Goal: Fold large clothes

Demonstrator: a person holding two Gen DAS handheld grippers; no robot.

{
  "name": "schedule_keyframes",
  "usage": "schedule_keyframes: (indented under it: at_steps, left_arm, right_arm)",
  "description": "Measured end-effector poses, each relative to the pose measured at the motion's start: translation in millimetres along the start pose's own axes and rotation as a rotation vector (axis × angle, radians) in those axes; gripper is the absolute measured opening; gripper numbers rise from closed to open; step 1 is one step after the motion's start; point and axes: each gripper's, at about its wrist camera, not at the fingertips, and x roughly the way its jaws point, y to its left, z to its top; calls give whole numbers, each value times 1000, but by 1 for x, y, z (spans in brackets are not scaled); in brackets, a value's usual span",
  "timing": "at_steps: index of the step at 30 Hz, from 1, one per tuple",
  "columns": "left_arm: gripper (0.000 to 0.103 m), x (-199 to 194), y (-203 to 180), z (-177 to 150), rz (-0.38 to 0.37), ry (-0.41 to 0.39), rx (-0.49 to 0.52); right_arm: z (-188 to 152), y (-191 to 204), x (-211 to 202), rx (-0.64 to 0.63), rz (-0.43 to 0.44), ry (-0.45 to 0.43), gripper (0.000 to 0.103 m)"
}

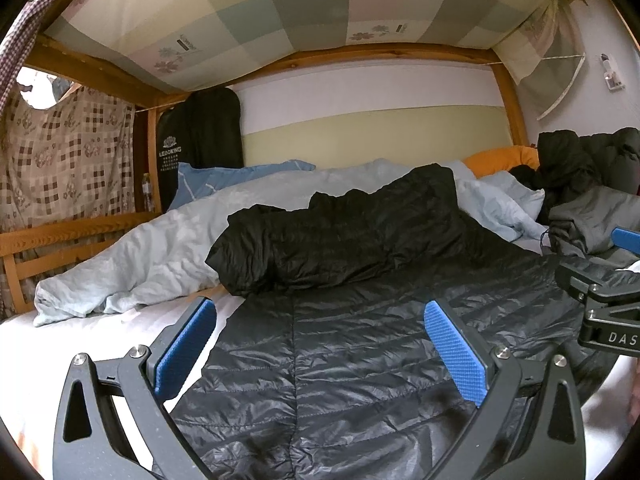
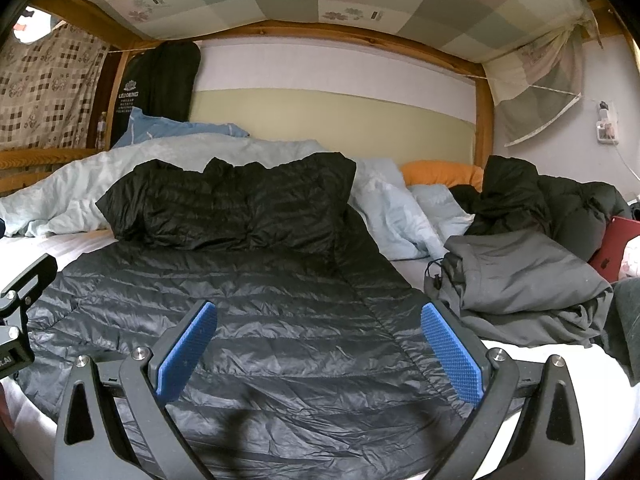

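White sheet (image 1: 80,352) across the mattress. Along the far side, a crumpled pale duvet (image 1: 152,248), touching a blue pillow (image 1: 224,178) at its left end. Orange pillow (image 1: 500,160) at the far right, against the wall. Black garment bag (image 1: 196,140) upright in the left corner, beside a brown checked curtain (image 1: 64,160). Wooden frame (image 1: 380,54) overhead, with pastel checked fabric (image 1: 280,8) above it. Red laptop (image 2: 612,248) at the right edge.

The quilted jacket (image 2: 248,312) lies spread on the bed (image 2: 540,364), its far part folded over. Behind it lies the duvet (image 2: 80,176); right of it, a crumpled garment (image 2: 520,280).
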Motion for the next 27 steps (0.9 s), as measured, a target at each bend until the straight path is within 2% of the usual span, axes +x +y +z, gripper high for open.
schedule_keyframes:
  at_steps: [7, 10, 18, 21, 23, 24, 25, 26, 27]
  left_arm:
    - [103, 6, -4, 0, 18, 25, 13]
    - [103, 3, -8, -1, 45, 11, 33]
    - [103, 0, -13, -2, 44, 1, 65]
    - [103, 1, -13, -2, -3, 19, 60]
    - [98, 3, -12, -1, -35, 51, 54]
    - [89, 5, -13, 0, -39, 81, 57]
    - [85, 7, -15, 2, -33, 129, 70]
    - [84, 6, -16, 6, -17, 166, 89]
    - [84, 0, -15, 13, -13, 167, 94]
  right_arm:
    - [0, 0, 0, 6, 1, -3, 103]
    - [0, -1, 0, 12, 2, 2, 103]
    - [-1, -1, 1, 7, 4, 15, 103]
    - [-1, 0, 2, 14, 5, 15, 103]
    - [-1, -2, -1, 19, 18, 4, 103]
    - [-1, -2, -2, 26, 29, -6, 102]
    - [0, -3, -3, 21, 31, 3, 100]
    - [0, -3, -2, 7, 32, 28, 91]
    - [1, -5, -1, -10, 29, 63, 84]
